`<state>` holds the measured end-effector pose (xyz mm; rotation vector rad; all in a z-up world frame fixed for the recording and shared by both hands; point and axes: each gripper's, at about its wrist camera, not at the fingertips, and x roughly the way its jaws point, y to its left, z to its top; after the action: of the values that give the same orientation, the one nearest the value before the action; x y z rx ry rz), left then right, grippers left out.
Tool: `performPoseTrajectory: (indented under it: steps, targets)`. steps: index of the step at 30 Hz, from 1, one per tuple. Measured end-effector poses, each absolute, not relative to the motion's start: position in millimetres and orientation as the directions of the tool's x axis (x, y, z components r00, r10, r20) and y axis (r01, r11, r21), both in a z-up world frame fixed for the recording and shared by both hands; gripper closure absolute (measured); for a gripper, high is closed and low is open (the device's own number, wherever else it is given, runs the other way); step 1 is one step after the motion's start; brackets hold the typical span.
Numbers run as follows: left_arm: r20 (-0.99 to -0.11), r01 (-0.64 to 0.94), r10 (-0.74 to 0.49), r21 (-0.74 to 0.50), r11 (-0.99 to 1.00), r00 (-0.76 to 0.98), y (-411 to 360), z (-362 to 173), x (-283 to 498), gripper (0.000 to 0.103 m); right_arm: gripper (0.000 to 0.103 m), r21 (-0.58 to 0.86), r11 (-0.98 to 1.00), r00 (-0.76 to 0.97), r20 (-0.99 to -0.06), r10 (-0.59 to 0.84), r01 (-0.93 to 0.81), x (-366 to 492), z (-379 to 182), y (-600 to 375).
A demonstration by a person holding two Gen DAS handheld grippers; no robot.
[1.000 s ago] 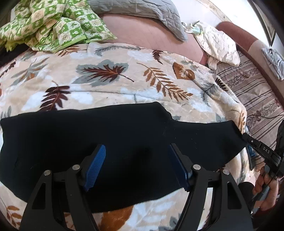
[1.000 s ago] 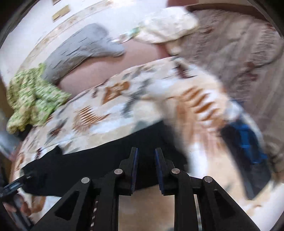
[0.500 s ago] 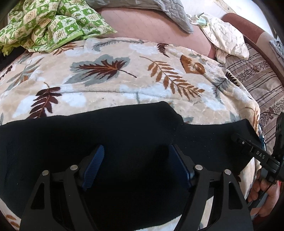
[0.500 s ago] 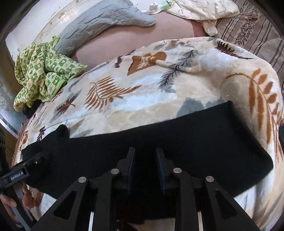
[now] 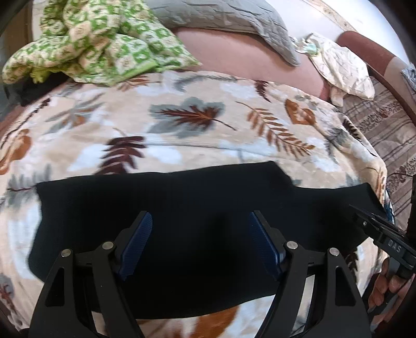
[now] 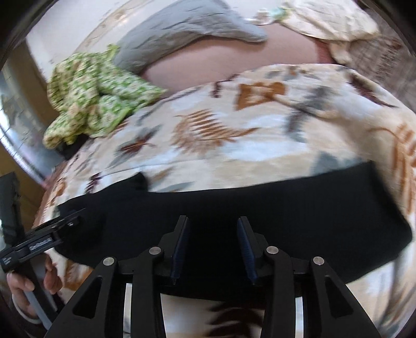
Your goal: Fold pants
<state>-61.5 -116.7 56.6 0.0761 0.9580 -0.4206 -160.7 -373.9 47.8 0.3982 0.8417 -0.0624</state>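
The pants [image 5: 187,234] are lying flat as a long black band across the near part of the bed, on top of the leaf blanket [image 5: 182,122], w/ the long edges running left to right. Laid out like that they're probably ready for a lengthwise or end-to-end fold.

The left gripper [image 5: 200,244] is hovering over the mid part of the band, fingers [image 5: 137,241] standing wide, nothing pinched; the black cloth is just showing between and below them. Prob. spread like that to take a thick fold or an edge.

The right gripper [image 6: 212,249] is hanging over the other stretch of the band. Its jaws have just been opening and are now at a moderate gap; no cloth is gripped between them, only seen underneath. A hand [image 6: 28,286] is wrapping the left handle at the frame edge.

Green cloth [image 5: 88,41], grey quilt [image 5: 228,23] and a pale bundle [image 5: 343,67] are sitting well apart at the far side, so the fold area isn't crowded.
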Motion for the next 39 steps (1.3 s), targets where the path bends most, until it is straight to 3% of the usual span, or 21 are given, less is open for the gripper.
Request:
performPoseTrajectory:
  steps: [7,23,39]
  targets:
    - [-0.812,0.282,-0.232,-0.087,0.956,0.536,-71,54,-47,0.026,0.063,0.366,0.93,0.648,-0.715,0.263,0.026,-123,49,-303]
    - [-0.826,0.177,-0.168,-0.084,0.981,0.539,-29,31,-16,0.023,0.058,0.299,0.954,0.598,-0.764,0.242,-0.004,-58,26,-258]
    - [-0.811,0.194,-0.202,-0.111,0.975,0.549,-37,41,-67,0.023,0.049,0.239,0.971,0.607,-0.775,0.175,0.026,-144,38,-280]
